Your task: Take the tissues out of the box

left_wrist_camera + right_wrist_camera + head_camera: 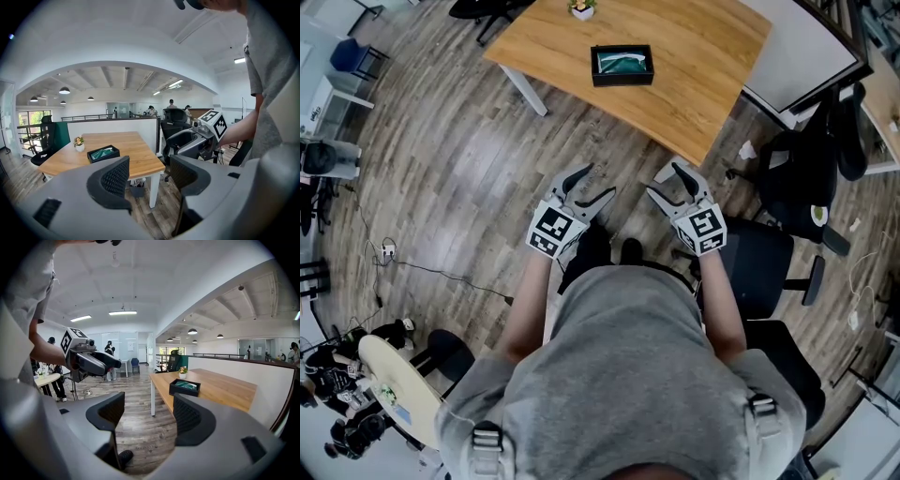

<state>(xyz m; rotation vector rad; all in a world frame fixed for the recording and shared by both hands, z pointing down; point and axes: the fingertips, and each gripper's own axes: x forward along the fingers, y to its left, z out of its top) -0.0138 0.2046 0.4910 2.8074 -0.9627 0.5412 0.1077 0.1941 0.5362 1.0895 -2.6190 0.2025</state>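
Note:
A black box (622,65) with a teal tissue pack inside rests on the wooden table (694,84), well ahead of me. It also appears as the box (103,153) in the left gripper view and the box (184,387) in the right gripper view. My left gripper (595,185) and right gripper (666,180) hover side by side over the floor, short of the table's near corner. Both are open with nothing between their jaws. From its own camera the left gripper (149,171) points toward the table. The right gripper (147,416) does the same.
A small potted plant (581,8) stands at the table's far edge. Black office chairs (769,262) crowd the right side, beside a white partition (797,47). A round table (394,384) and cables (389,248) lie at the left. People (108,352) stand far off.

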